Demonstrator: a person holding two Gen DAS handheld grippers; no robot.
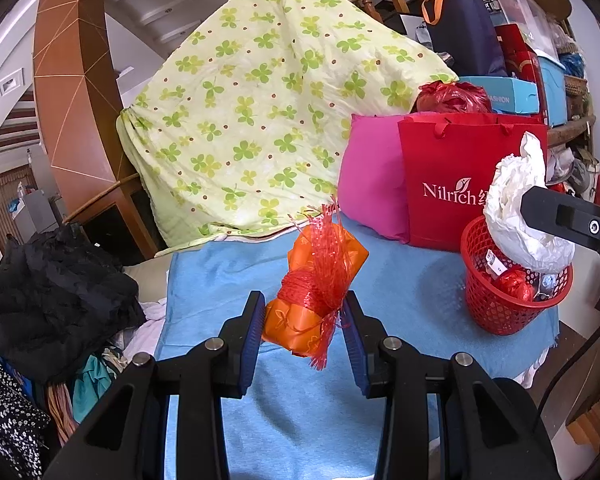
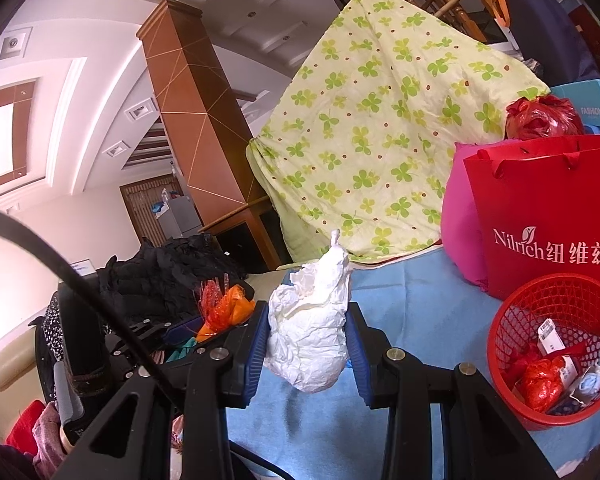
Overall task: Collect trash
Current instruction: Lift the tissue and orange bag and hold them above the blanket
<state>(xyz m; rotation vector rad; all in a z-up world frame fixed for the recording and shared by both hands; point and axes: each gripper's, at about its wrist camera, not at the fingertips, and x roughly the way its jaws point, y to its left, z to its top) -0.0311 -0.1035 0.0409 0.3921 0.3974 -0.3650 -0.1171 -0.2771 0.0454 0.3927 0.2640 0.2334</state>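
Note:
My left gripper [image 1: 303, 314] is shut on an orange wrapper bundled in red mesh netting [image 1: 316, 284], held above the blue cloth [image 1: 400, 280]. My right gripper [image 2: 308, 330] is shut on a crumpled white paper wad [image 2: 310, 332], also held above the blue cloth [image 2: 412, 312]. In the left wrist view the white wad [image 1: 520, 208] hangs right over the red mesh basket [image 1: 512, 300]. The basket [image 2: 556, 344] holds several bits of trash. The orange bundle also shows in the right wrist view [image 2: 226, 308], at the left.
A red Nilrich bag [image 1: 460, 184] and a pink bag [image 1: 372, 176] stand behind the basket. A green clover-print quilt [image 1: 280, 100] is piled at the back. Black clothing [image 1: 52, 300] lies at the left. Boxes and bags are stacked at the far right.

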